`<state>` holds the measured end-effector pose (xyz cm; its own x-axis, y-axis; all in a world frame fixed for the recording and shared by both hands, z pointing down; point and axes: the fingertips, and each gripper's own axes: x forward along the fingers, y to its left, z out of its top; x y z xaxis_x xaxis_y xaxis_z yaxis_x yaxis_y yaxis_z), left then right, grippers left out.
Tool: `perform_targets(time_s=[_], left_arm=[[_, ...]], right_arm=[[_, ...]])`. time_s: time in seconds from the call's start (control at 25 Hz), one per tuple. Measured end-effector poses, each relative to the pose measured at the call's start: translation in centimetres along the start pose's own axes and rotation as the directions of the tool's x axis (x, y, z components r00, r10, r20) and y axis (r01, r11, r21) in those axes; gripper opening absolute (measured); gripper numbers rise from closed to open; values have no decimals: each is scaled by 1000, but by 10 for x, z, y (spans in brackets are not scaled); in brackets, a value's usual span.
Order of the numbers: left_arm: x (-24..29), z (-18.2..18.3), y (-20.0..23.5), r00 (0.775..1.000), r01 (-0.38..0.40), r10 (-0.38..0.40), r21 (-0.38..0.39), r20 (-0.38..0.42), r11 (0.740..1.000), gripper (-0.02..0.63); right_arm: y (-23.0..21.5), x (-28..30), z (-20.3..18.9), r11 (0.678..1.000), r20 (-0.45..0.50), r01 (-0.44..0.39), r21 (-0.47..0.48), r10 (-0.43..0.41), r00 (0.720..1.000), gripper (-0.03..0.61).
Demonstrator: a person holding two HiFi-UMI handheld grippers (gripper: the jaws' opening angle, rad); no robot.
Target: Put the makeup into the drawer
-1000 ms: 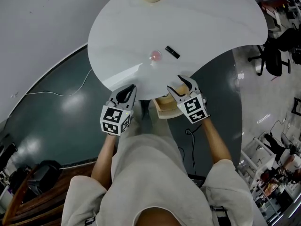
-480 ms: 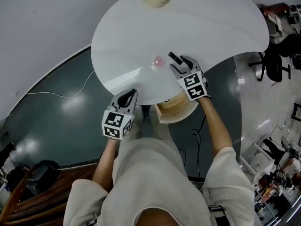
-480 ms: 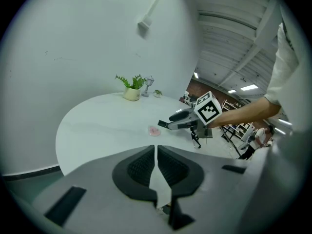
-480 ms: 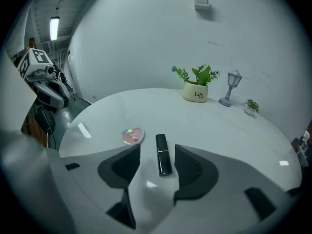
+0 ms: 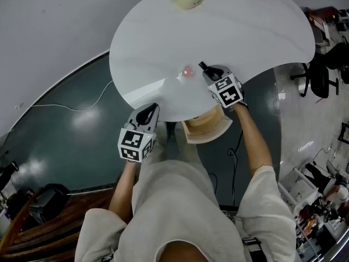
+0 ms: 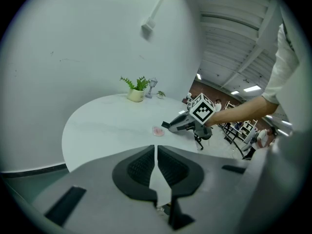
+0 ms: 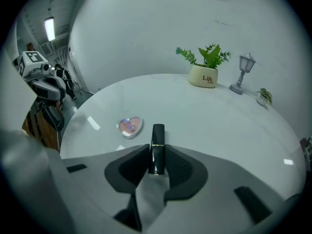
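Since a second ago the right tongs (image 5: 205, 68) have travelled from the near edge of the white rounded worktop (image 5: 256, 31), above the drawer, forward onto its surface, and their jaws have just been closing. They now clench the small black lipstick tube (image 7: 156, 147). In the right gripper view the tube stands between the two ribbed dark pads, touching both, with its far end poking out past the fingertips and pointing away across the worktop. Whether the tube is lifted off the surface I cannot tell. Just to the left of the tube, apart from it, the pink heart-shaped compact (image 5: 188, 71) lies flat on the worktop. The left tongs (image 5: 148, 113) have barely moved. They hang at the near edge of the worktop, off to the left of the drawer, their jaws closed together on nothing, with only a thin slit showing between the pads in the left gripper view. The open light wooden drawer (image 5: 204, 131) juts out from under the worktop's near edge, below the right forearm, and what lies inside it cannot be made out. At the far side of the worktop stand a potted green plant in a cream pot (image 7: 205, 70) and, beside it, a small grey lantern ornament (image 7: 242, 72).
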<state>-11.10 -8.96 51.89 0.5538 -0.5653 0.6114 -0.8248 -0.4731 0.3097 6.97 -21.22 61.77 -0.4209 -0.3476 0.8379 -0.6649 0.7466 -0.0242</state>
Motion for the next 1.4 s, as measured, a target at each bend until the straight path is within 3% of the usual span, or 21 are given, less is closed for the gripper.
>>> perform_targets(time_s=[0.2, 0.52, 0.84, 1.08, 1.4], left_arm=[[-2, -1, -2, 1000, 5, -5, 3, 1, 1000, 23], [5, -2, -12, 1000, 30, -30, 18, -7, 999, 23], [12, 0, -33, 998, 67, -67, 47, -14, 997, 23], [18, -3, -44, 996, 84, -82, 59, -28, 995, 23], [15, -14, -48, 996, 82, -80, 52, -40, 995, 23]], right_arm=[[7, -9, -2, 1000, 37, 15, -11, -15, 999, 95], [54, -58, -12, 996, 96, -32, -81, 40, 995, 94], [101, -106, -43, 993, 124, -86, -82, 96, 988, 94], [136, -114, -83, 975, 49, -145, -170, 155, 987, 94], [166, -69, -140, 900, -141, -231, -370, 191, 971, 94]])
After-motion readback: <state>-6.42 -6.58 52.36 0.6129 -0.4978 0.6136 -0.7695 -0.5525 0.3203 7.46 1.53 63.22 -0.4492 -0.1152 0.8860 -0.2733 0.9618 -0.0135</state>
